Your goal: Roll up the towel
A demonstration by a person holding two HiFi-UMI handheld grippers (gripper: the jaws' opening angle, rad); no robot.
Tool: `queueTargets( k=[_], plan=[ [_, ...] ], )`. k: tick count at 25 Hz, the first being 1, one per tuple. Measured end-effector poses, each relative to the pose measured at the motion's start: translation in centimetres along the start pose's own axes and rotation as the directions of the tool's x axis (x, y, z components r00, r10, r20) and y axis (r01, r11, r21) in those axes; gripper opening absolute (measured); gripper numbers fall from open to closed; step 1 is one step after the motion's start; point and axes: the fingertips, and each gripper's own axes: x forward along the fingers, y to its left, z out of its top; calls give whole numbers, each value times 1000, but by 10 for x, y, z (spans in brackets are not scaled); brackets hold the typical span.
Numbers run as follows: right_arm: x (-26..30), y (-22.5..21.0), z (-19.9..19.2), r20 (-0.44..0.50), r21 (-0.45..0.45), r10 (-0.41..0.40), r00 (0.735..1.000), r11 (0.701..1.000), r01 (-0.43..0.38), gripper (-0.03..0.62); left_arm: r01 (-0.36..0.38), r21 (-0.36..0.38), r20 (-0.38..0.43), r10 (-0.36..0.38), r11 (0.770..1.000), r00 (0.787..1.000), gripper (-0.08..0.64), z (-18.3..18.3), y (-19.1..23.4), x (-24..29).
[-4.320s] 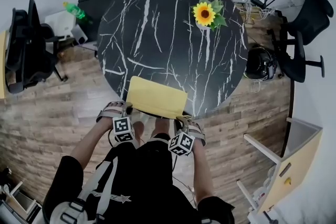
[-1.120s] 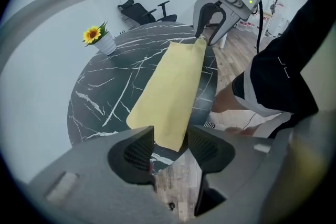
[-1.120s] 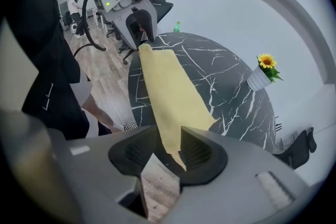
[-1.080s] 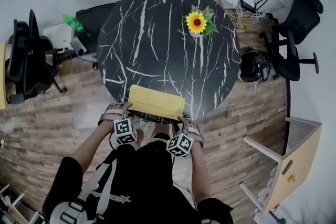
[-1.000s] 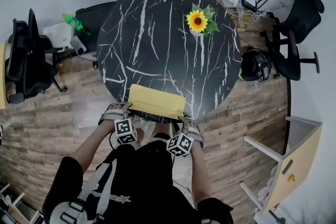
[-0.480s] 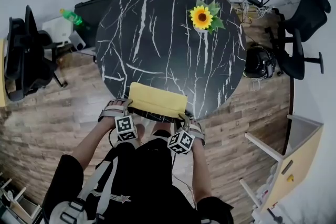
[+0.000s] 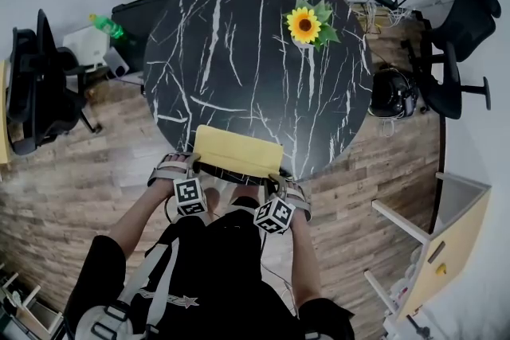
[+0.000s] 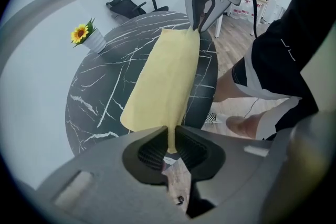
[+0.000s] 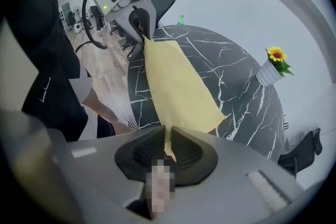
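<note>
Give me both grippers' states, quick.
Left gripper: jaws just closed on the yellow towel's corner.
Right gripper: jaws just closed on the towel's other corner.

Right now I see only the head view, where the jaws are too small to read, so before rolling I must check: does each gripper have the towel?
Observer: The left gripper has just been closing its jaws, which now pinch a near corner of the yellow towel.
Operator: And the right?
Observer: The right gripper has just been closing too, and pinches the other near corner.
Operator: Slack between them?
Observer: The left gripper view shows one smooth strip running from its jaws to the right gripper.
</note>
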Motion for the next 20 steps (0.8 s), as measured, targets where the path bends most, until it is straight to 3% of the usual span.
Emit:
queueTargets(
  k=[9,20],
  plan=[
    [-12,33,-6,-13,-4,122,992,992,-122,40,97,6,-9,-97,995,995,55,-10,-32,-10],
    [-14,27,-2,-26,26,174,984,985,-173,43,154,-50,-31,-156,987,987,58,-11,-31,-10]
  ],
)
